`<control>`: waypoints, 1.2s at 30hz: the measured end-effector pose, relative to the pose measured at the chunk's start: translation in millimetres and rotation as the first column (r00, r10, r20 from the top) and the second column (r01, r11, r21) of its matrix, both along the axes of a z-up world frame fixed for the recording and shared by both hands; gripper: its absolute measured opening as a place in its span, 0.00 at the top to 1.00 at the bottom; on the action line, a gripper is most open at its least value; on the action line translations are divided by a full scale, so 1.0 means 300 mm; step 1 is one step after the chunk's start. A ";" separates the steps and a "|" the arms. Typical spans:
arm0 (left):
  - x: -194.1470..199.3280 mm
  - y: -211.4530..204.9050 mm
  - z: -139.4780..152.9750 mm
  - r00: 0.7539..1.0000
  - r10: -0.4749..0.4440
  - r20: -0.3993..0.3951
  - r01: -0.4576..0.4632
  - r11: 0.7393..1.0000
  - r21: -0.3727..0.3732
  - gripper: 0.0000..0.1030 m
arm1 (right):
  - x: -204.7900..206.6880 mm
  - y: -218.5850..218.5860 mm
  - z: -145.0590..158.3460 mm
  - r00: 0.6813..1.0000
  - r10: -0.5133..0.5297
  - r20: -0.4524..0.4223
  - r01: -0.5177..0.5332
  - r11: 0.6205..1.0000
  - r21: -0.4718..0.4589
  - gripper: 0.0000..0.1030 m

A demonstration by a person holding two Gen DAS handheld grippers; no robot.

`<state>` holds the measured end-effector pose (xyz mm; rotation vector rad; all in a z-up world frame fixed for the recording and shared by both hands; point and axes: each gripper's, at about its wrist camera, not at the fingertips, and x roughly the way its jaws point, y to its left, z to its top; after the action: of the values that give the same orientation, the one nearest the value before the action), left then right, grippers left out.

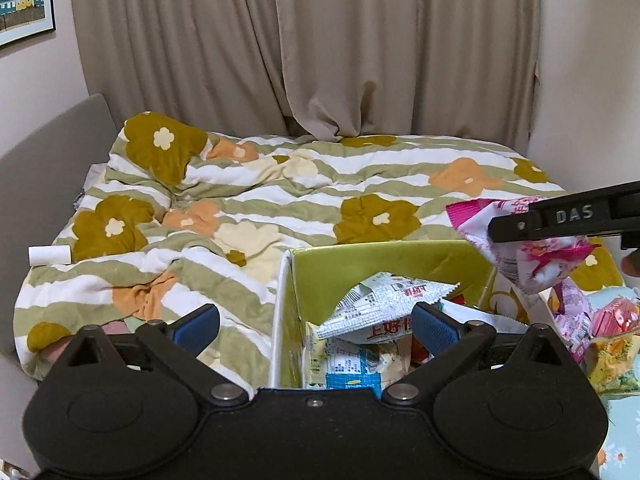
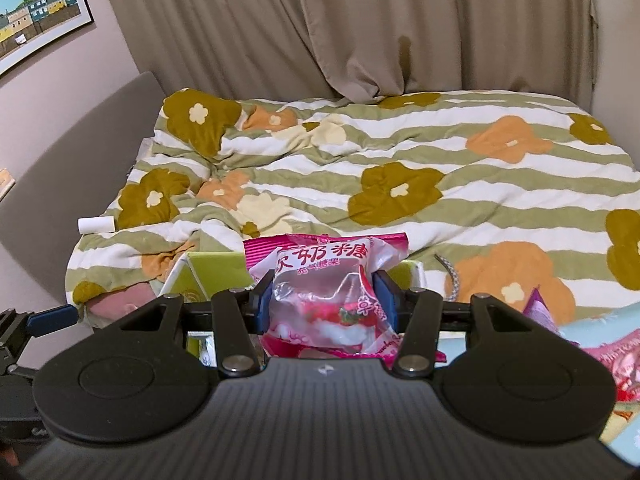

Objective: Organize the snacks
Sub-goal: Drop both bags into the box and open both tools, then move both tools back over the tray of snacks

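Observation:
A green-lined white box (image 1: 384, 258) stands on the bed and holds several snack packets, with a silver and red packet (image 1: 376, 308) on top. My left gripper (image 1: 316, 322) is open and empty, just in front of the box's near left corner. My right gripper (image 2: 326, 300) is shut on a pink and white strawberry candy bag (image 2: 324, 280) and holds it above the box (image 2: 216, 272). In the left wrist view the bag (image 1: 532, 256) hangs over the box's right rim, under the right gripper's black finger (image 1: 560, 218).
More pink and yellow snack packets (image 1: 592, 332) lie piled to the right of the box. A floral striped quilt (image 1: 280, 200) covers the bed. A white roll (image 1: 50, 255) lies at the bed's left edge. Curtains (image 1: 320, 48) hang behind.

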<state>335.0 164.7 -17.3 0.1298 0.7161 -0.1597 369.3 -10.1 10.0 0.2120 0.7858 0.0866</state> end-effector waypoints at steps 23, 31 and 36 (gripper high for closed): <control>-0.067 -0.017 0.033 1.000 0.025 0.007 -0.025 1.000 -0.016 0.00 | -0.088 -0.016 0.012 0.997 0.035 0.069 -0.039 0.998 0.052 0.00; -0.135 -0.104 0.109 0.997 -0.054 0.062 0.056 0.998 -0.032 0.00 | -0.232 -0.074 0.116 0.995 -0.029 0.096 0.029 1.000 0.006 0.00; -0.193 -0.213 0.140 0.989 -0.116 0.096 0.119 0.993 -0.023 0.00 | -0.330 -0.179 0.170 0.988 -0.087 0.125 0.090 0.996 -0.015 0.00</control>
<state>277.2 100.8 24.5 0.1512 0.6113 -0.2751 270.3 -63.8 61.0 0.2192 0.6517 0.0077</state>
